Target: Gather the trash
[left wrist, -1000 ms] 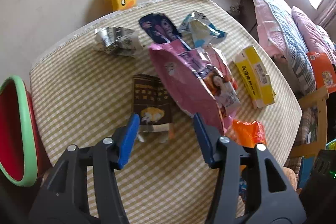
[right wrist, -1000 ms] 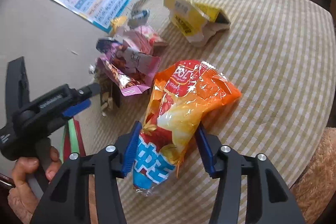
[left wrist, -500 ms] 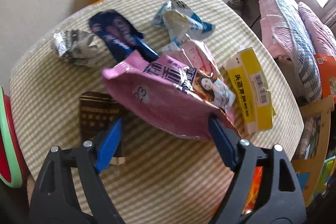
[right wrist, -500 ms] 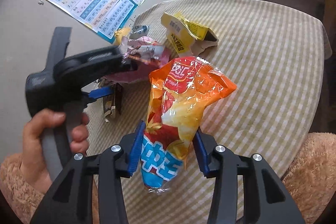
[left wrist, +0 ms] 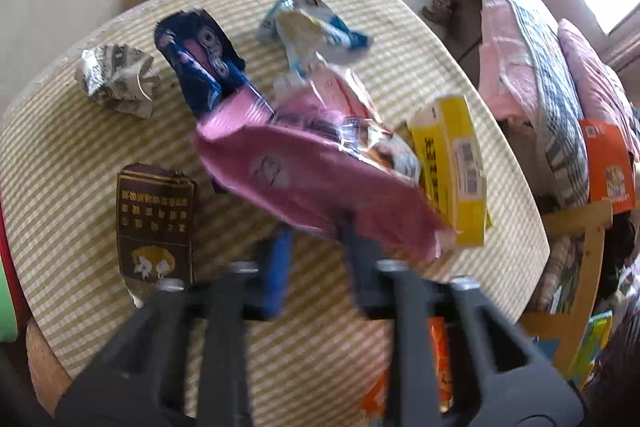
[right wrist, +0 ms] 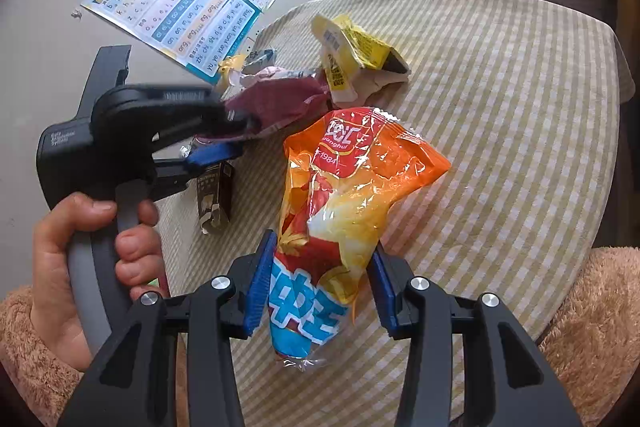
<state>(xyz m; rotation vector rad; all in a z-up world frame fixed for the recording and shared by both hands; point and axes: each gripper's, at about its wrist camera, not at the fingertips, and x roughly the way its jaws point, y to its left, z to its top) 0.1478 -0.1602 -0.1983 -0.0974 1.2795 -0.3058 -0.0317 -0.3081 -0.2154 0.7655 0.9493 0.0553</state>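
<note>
A pink snack bag (left wrist: 312,171) lies tilted in the middle of the checked tablecloth (left wrist: 72,147). My left gripper (left wrist: 316,231) points steeply down at the bag, and its jaws are closing with the bag's lower edge pinched between the blue pads. The right wrist view shows the same left gripper (right wrist: 236,135), held by a hand, biting the pink bag (right wrist: 280,99). My right gripper (right wrist: 325,243) is shut on an orange snack bag (right wrist: 352,179), gripping it near its blue lower end above the table.
Around the pink bag lie a brown packet (left wrist: 154,223), a dark blue wrapper (left wrist: 200,63), a crumpled silver wrapper (left wrist: 116,79), a blue-white wrapper (left wrist: 308,27) and a yellow box (left wrist: 452,171). A red bin with a green rim (left wrist: 6,267) stands at the table's left edge.
My left gripper moved over the pink bag, spread its jaws wide around it, then closed them on the bag's lower edge. The right gripper kept still with the orange bag.
</note>
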